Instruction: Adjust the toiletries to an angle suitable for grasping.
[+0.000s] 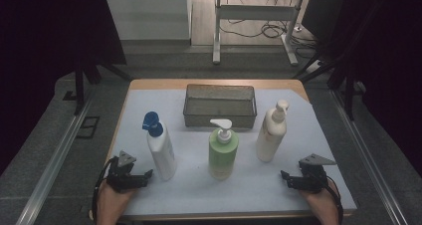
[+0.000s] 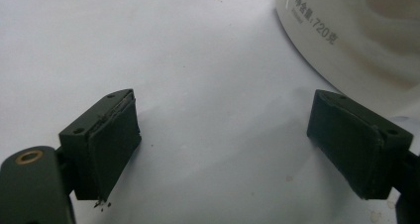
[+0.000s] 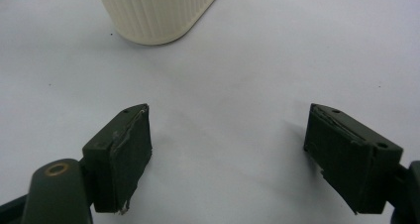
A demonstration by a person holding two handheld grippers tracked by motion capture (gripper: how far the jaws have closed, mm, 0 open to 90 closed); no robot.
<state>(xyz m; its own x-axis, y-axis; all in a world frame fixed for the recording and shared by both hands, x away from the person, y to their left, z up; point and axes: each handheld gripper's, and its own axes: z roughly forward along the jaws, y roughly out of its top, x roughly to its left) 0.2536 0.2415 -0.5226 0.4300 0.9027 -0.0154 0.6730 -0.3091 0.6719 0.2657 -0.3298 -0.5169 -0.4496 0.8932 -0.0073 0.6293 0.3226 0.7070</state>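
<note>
Three pump bottles stand in a row on the table [image 1: 298, 185], which has a pale sheet over it. The white bottle with the blue pump [image 1: 160, 148] is on the left, the green bottle [image 1: 223, 153] is in the middle, and the cream bottle [image 1: 271, 133] is on the right. All three stand upright and apart from each other. Behind them sits a grey wire basket [image 1: 219, 105], near the far edge.

A person holds a set of tongs in each hand at the near edge. The left tongs [image 1: 145, 176] are wide open with nothing between them – they sit just beside the bottom of the white bottle, not touching it. In the left gripper view that bottle [image 2: 361, 40] shows up close at the top right, past the right jaw.

The right tongs [image 1: 284, 176] are open too, and they hold nothing. They point toward the cream bottle – it stands a little way ahead of them. In the right gripper view its ribbed bottom [image 3: 158, 11] is up at the top, well clear of the jaws.
</note>
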